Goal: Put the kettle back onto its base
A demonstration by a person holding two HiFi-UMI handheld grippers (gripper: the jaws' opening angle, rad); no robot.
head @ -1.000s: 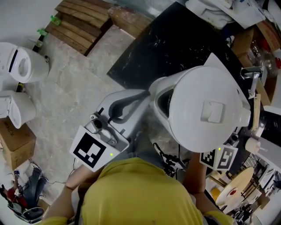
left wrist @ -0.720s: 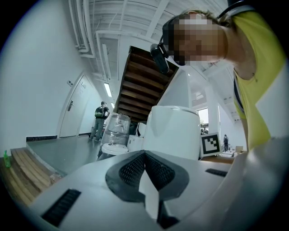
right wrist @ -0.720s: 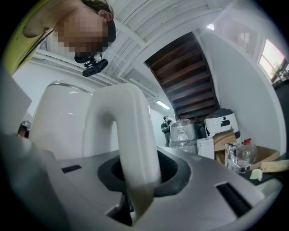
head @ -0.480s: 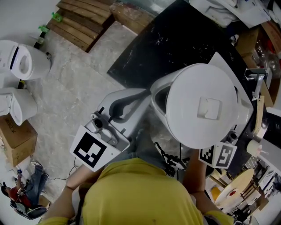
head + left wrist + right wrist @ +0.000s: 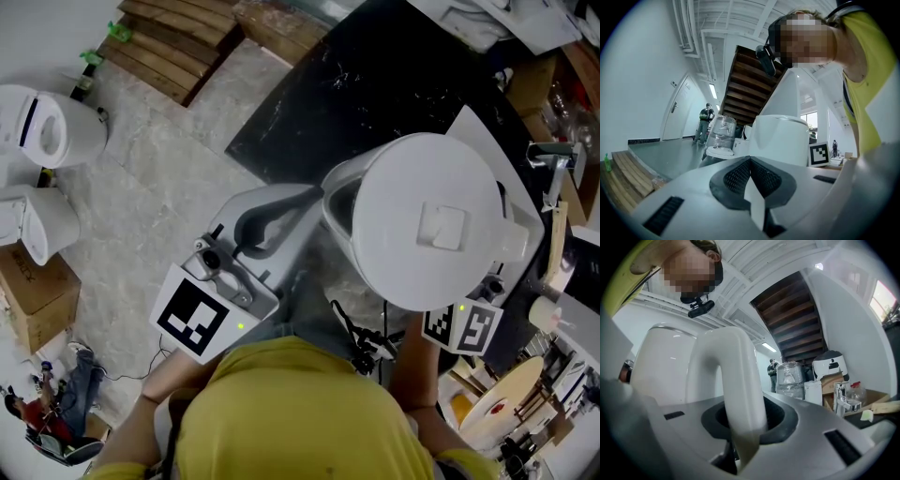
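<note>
Jaws of the right gripper (image 5: 740,430) are closed on the white handle (image 5: 733,376) of the kettle (image 5: 436,225). The handle stands up between the two dark pads (image 5: 780,420), and both pads press on it. The round body of the kettle is just past the jaw tips. In the head view the kettle is at the middle right. Its lid faces up and hides most of this gripper. Only the gripper's marker cube (image 5: 461,326) peeks out under the kettle's lower edge.

The left gripper (image 5: 305,197) is at the middle left of the head view, just beside the kettle. Its jaw tips meet and hold nothing. In the left gripper view the kettle stands just past those closed tips, not touching them.

A yellow shirt (image 5: 291,412) fills the bottom of the head view. The kettle is over a black table top (image 5: 366,84). I cannot tell if it rests on anything.

Farther off, wooden planks (image 5: 173,37) lie at the upper left. White machines (image 5: 47,136) and a cardboard box (image 5: 33,300) sit along the left edge.
</note>
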